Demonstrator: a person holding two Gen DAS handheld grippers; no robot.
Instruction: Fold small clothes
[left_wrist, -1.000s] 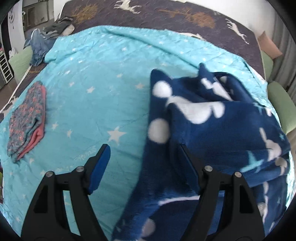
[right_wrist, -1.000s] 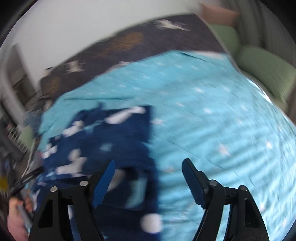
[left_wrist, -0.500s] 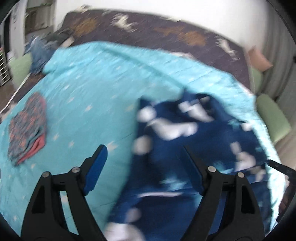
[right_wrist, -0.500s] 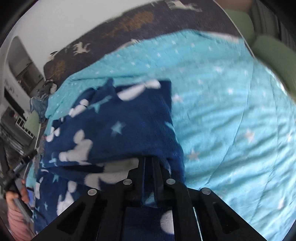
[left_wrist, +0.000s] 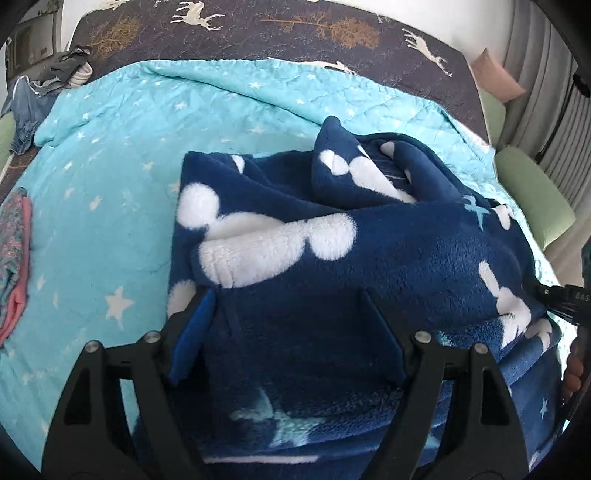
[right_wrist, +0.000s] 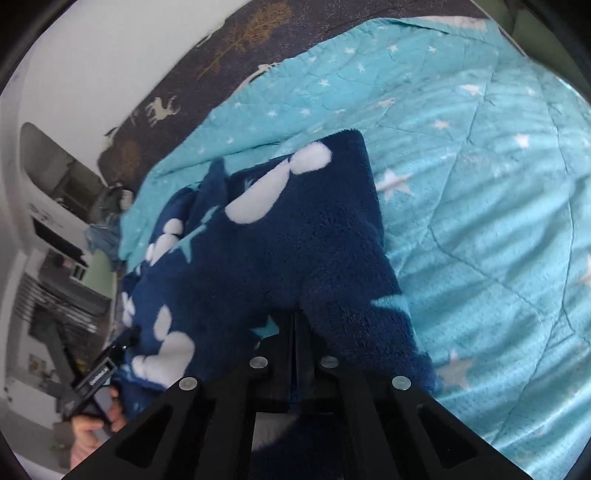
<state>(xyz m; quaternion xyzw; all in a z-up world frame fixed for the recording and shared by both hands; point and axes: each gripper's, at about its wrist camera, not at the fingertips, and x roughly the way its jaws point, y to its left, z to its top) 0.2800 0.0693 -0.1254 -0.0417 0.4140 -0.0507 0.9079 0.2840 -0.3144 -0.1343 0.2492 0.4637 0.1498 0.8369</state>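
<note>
A navy fleece (left_wrist: 388, 258) with white blobs and pale stars is seen bunched on a teal quilt (left_wrist: 110, 166) printed with white stars. It is crumpled, with one fold standing up at the far side and a flatter layer spread toward the cameras.

The right gripper (right_wrist: 295, 332) is clenched on the fleece: its jaws are seen pressed together with the near edge of the cloth pinched between them, after closing within the last second. The fabric is draped over the jaws and runs away from them up the quilt.

The left gripper (left_wrist: 291, 332) is spread wide. The fleece lies between its blue pads (left_wrist: 192, 332), but the pads are not seen pressing on it; the left pad is at the cloth's left edge, and the right finger is set against the pile. No grip is shown.

A folded floral piece (left_wrist: 13, 258) with a pink edge is seen at the quilt's left side, well apart from the fleece. A dark bedspread (left_wrist: 258, 33) with deer and trees is seen beyond the quilt, with a heap of clothes (left_wrist: 48, 77) at its left corner. Green cushions (left_wrist: 532, 195) are seen at the right.
</note>
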